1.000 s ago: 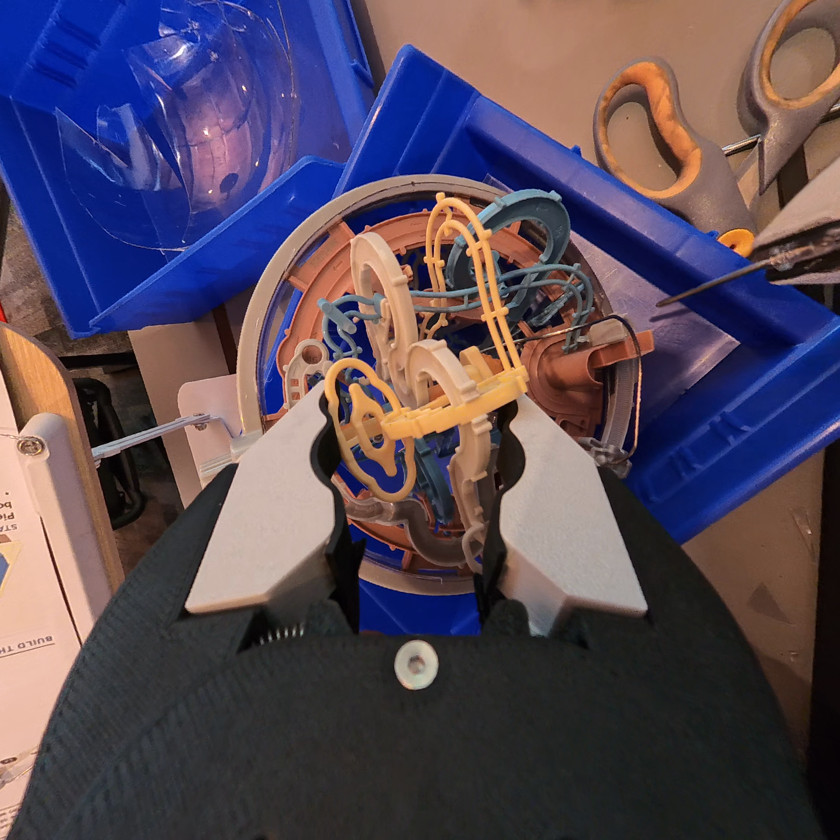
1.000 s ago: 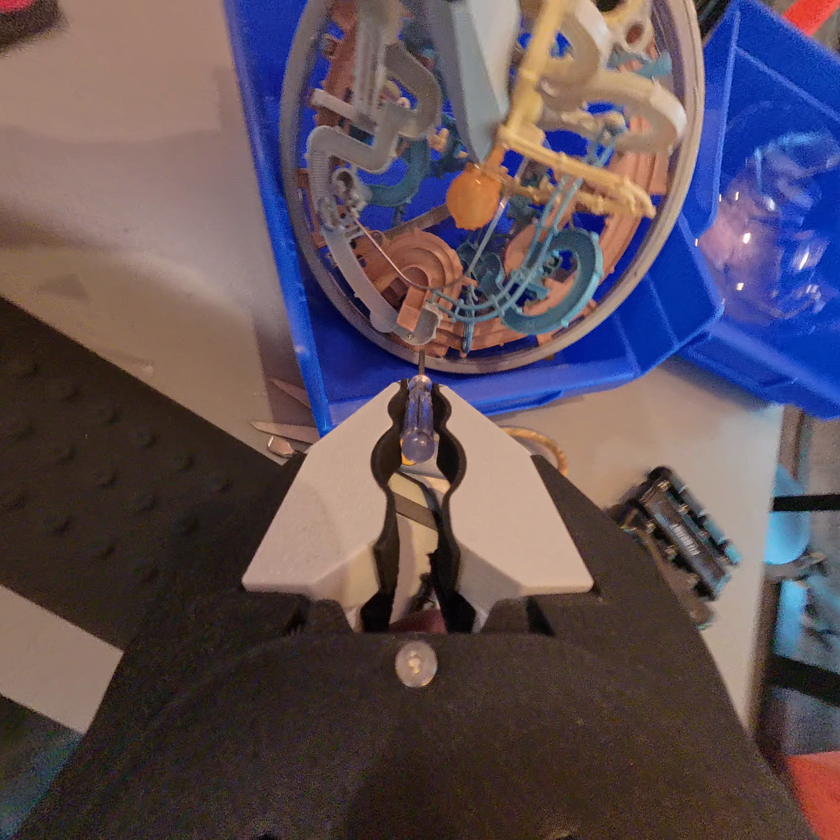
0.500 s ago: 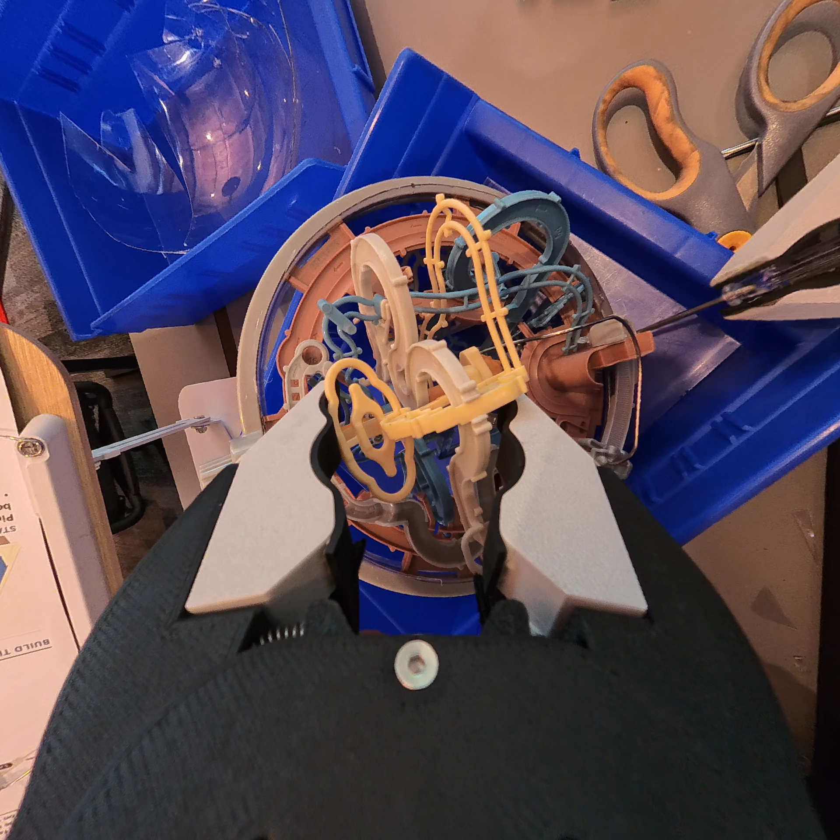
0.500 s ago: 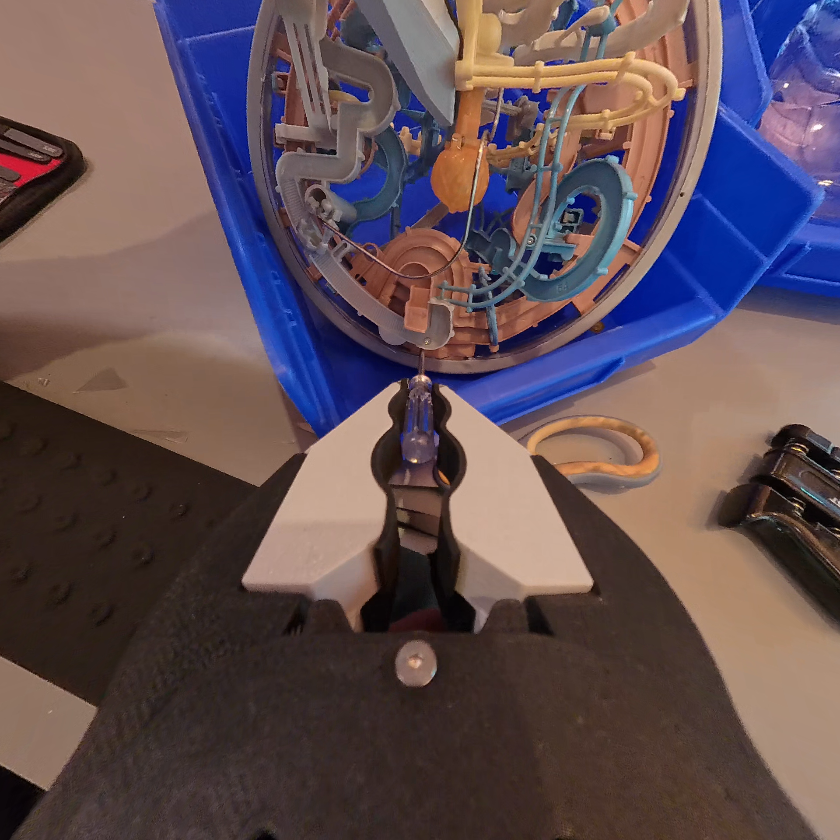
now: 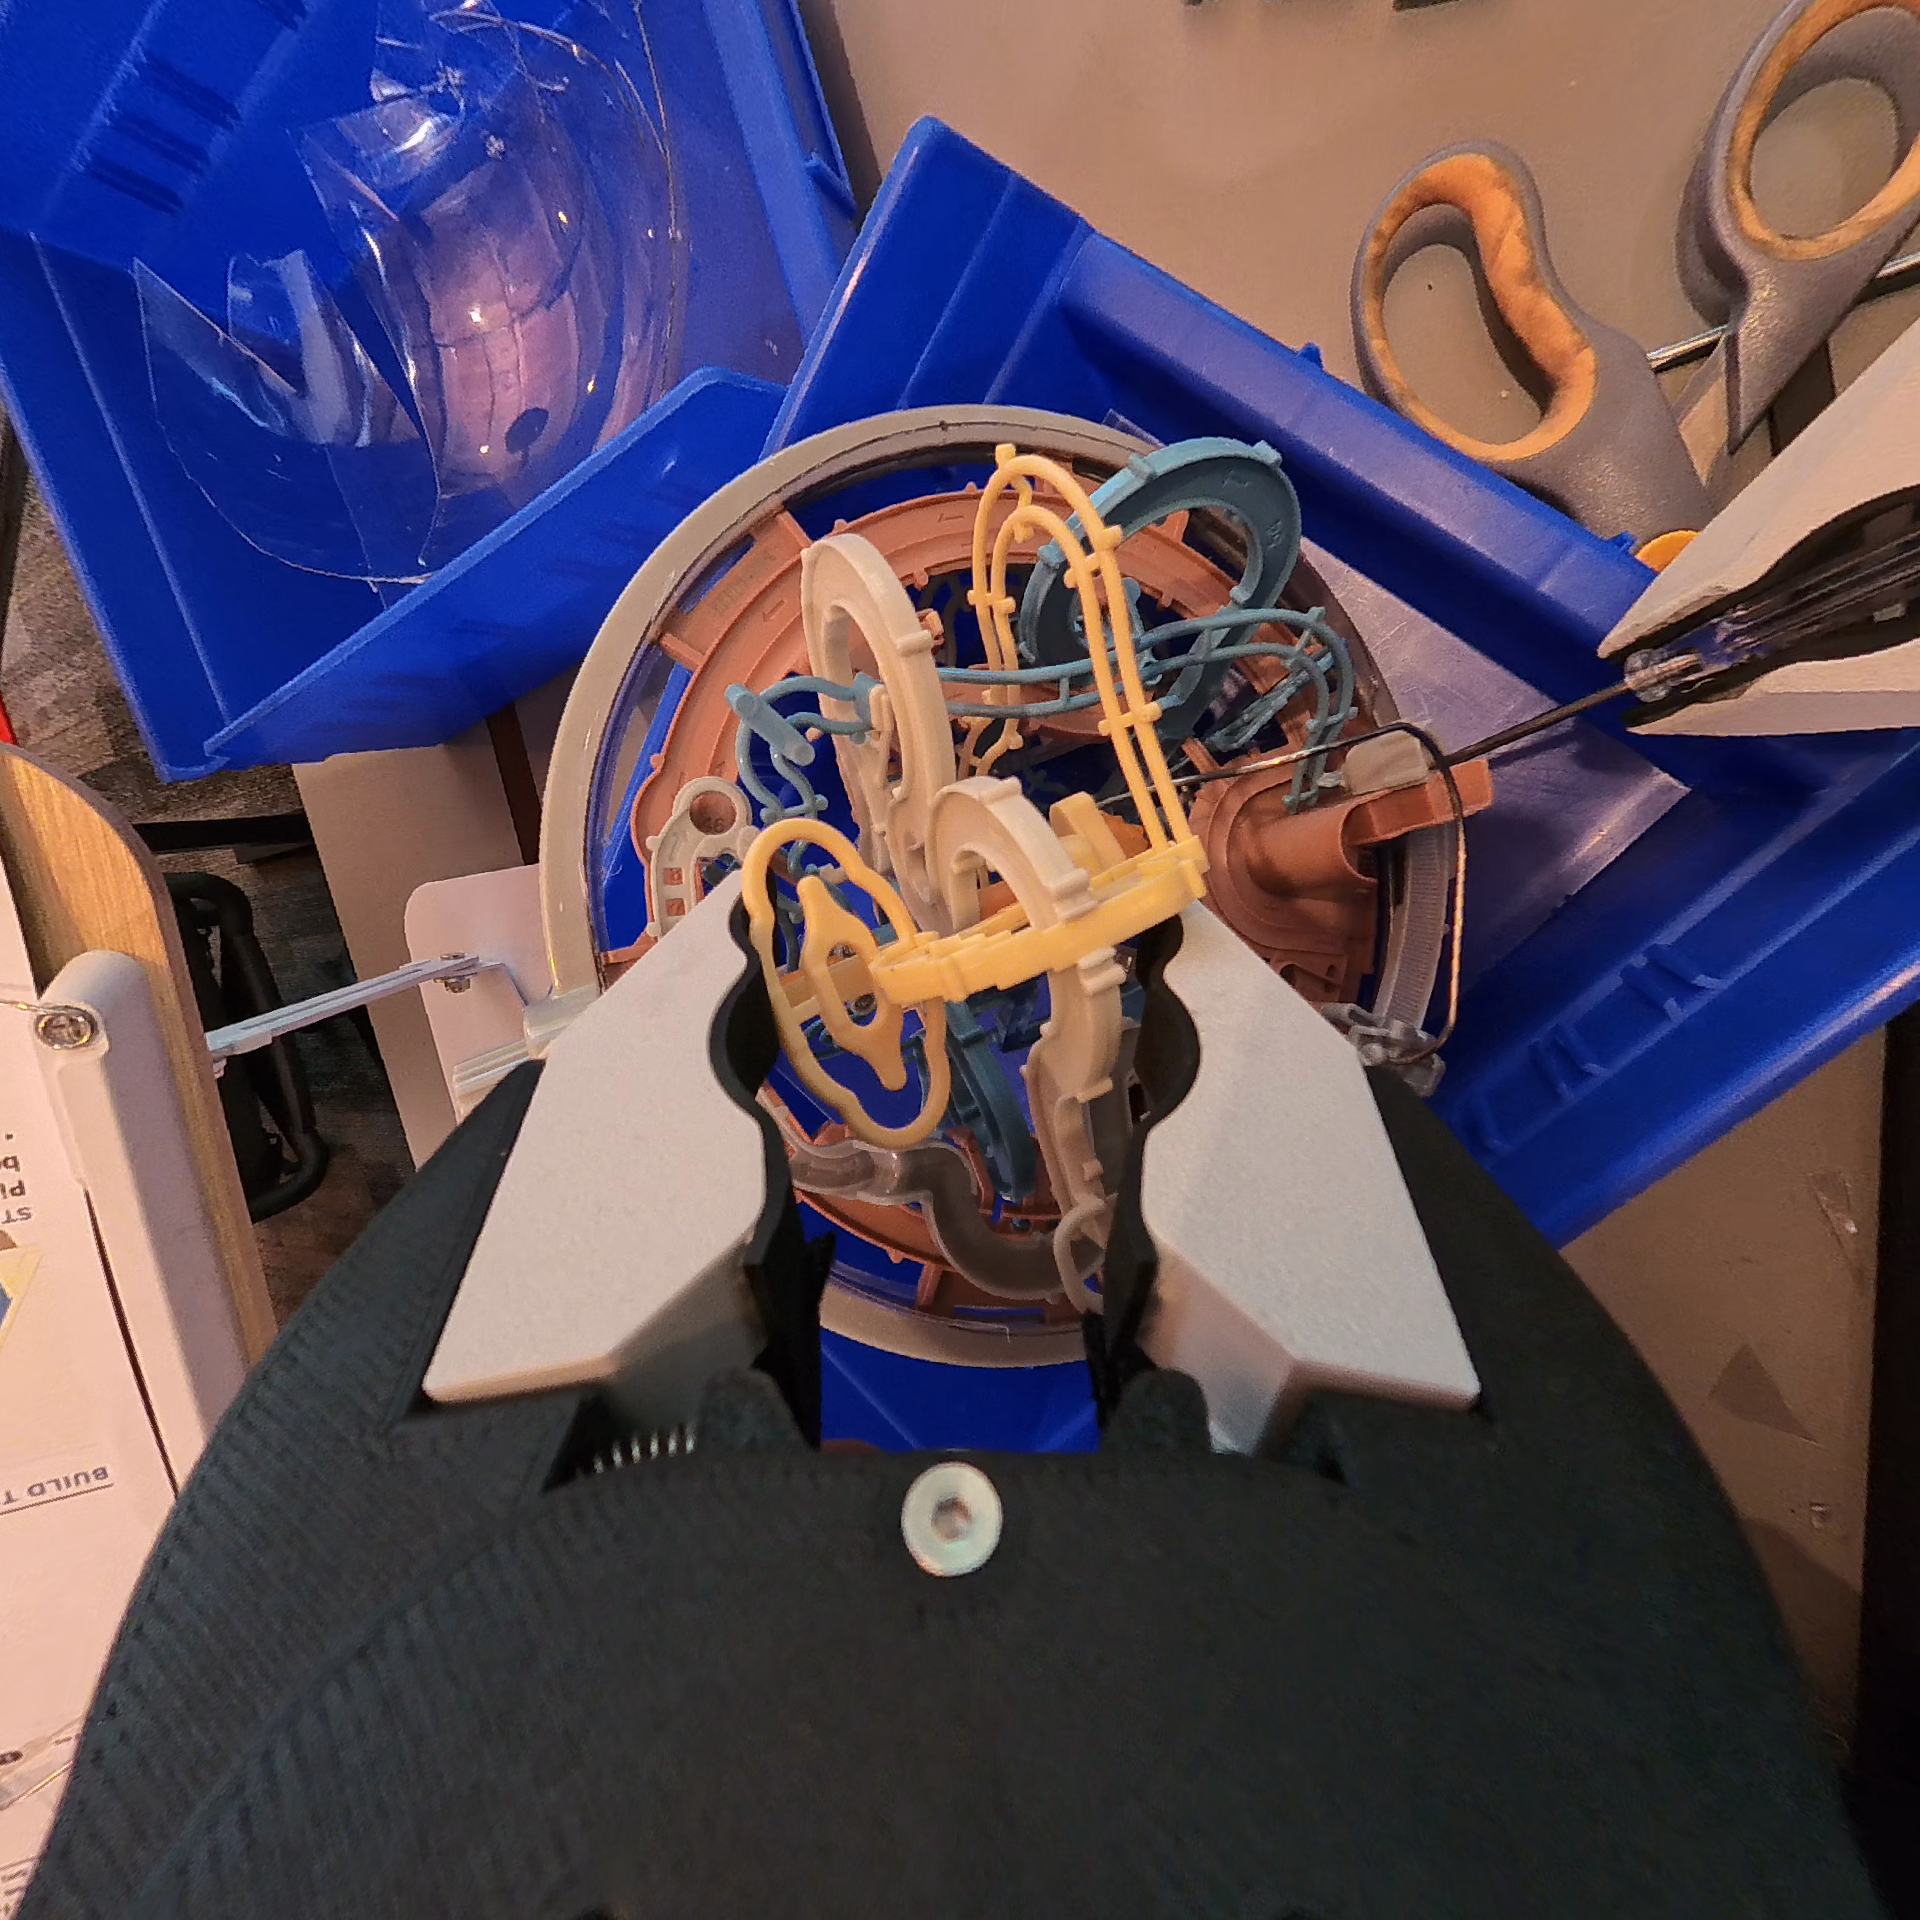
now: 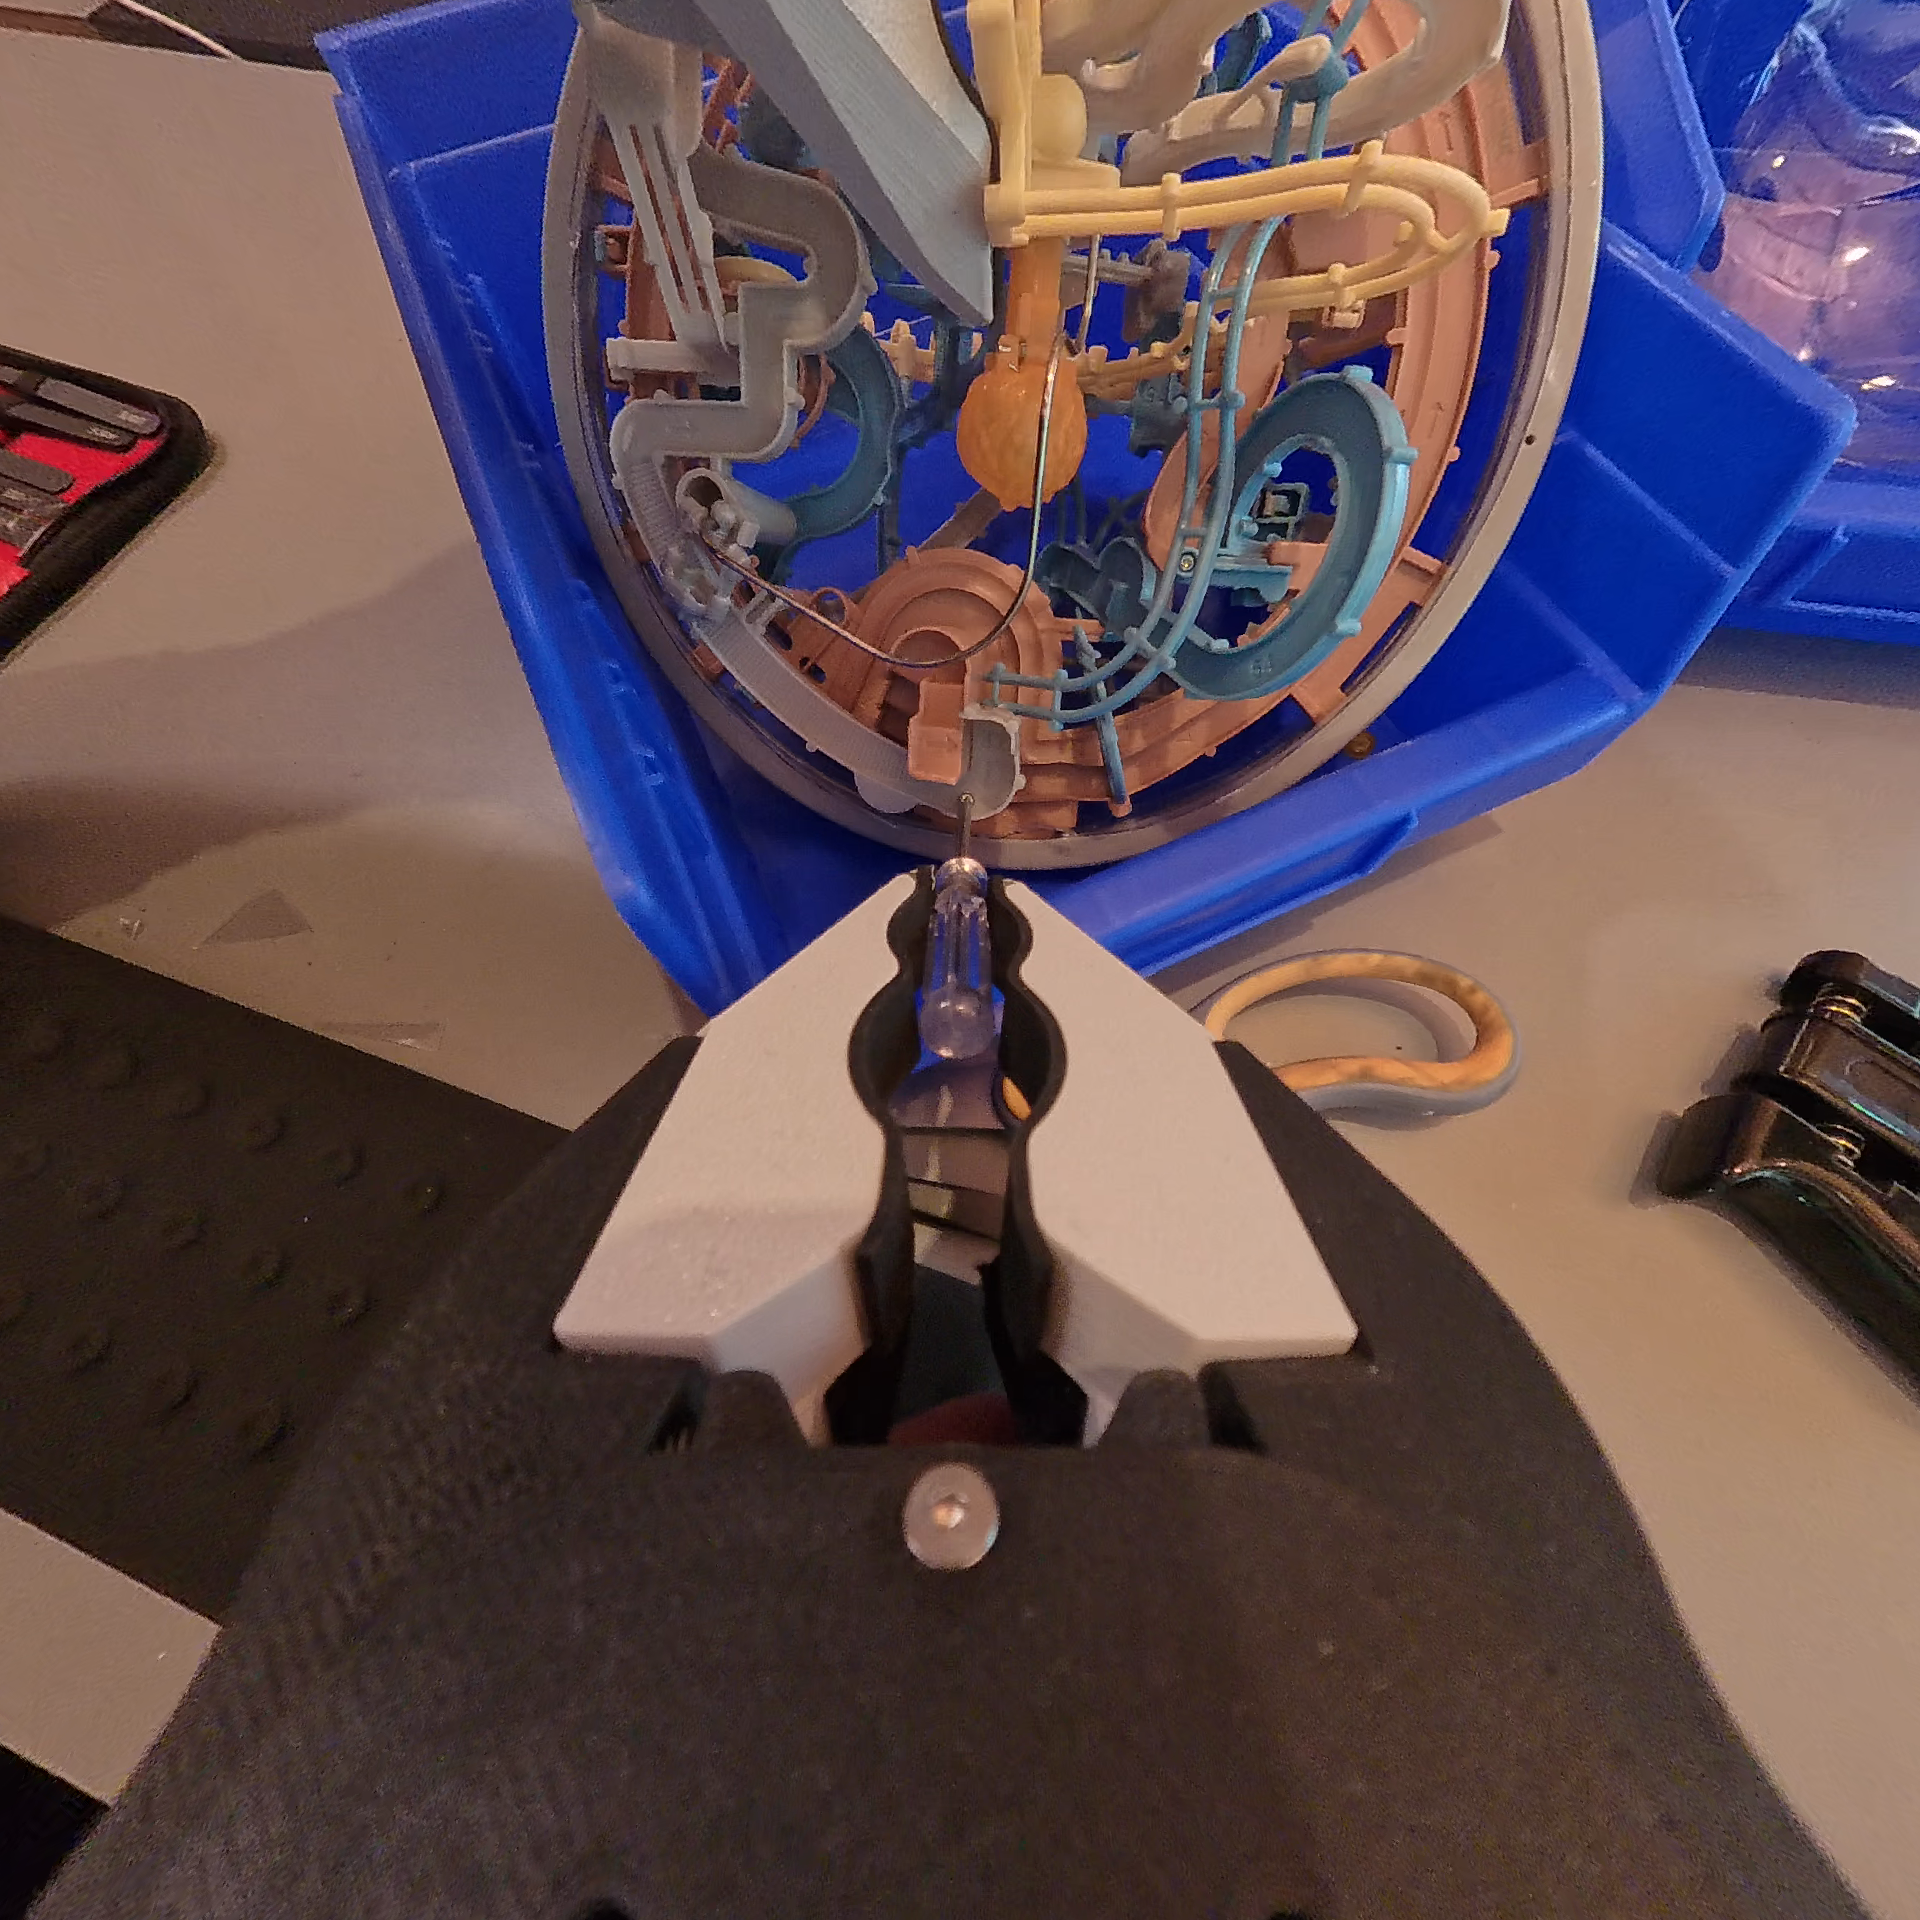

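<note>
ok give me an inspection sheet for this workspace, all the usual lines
surface: pale grey tabletop, black dimpled mat at the near left.
job's things: round marble-maze core of tan, blue, cream and grey tracks, propped in a blue bin; clear dome half in a second blue bin.
clutter: scissors, black folding tool, red and black case.
grippers: left gripper shut on the maze's cream track; right gripper shut on a clear-handled screwdriver, tip at a grey clip on the maze rim.
cables: nothing seen.
surroundings: printed white box at the left.
</note>
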Tool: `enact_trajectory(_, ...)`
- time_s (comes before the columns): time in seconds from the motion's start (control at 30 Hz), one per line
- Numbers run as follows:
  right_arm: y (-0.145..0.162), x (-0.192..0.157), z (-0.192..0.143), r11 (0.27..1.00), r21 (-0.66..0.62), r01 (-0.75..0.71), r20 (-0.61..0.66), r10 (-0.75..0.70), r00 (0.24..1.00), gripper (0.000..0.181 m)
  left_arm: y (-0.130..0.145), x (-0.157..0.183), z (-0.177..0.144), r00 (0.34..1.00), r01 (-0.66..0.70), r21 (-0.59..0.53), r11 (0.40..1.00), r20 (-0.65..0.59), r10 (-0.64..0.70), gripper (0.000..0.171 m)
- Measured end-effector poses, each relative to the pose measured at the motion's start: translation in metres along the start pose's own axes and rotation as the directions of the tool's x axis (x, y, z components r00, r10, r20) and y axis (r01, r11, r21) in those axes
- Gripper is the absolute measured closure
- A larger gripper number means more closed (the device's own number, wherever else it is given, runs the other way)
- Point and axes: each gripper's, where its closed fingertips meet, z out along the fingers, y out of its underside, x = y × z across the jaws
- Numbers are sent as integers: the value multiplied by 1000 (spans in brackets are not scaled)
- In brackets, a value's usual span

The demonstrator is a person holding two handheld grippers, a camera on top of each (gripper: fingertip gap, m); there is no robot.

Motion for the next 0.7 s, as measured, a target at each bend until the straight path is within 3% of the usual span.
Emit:
enact_trajectory(0.23, -4, -2, 1, 999, -26, -33, -18, 32, 999, 175, 0, 0, 0, 1000, 20, 3, 1000, -5, -20, 104)
enact_trajectory(0.33, -3, -4, 3, 993, -37, 108, -32, -109, 994, 175, 0, -1, 1, 1000, 24, 9, 1000, -10, -24, 104)
enact_trajectory(0.47, -3, -6, 3, 924, -74, 376, -30, -379, 925, 174, 1, -1, 1, 1000, 28, 15, 1000, -14, -28, 104)
enact_trajectory(0.57, -2, -7, 3, 781, -116, 613, -7, -618, 786, 174, 1, -1, 1, 1000, 26, 16, 1000, -14, -26, 104)
enact_trajectory(0.6, -2, -7, 3, 698, -132, 704, 4, -710, 705, 174, 1, -1, 1, 1000, 23, 15, 1000, -12, -23, 104)
enact_trajectory(0.7, -4, -8, 5, 344, -163, 925, 62, -932, 358, 175, 1, -2, 1, 1000, 16, 11, 1000, -5, -16, 104)
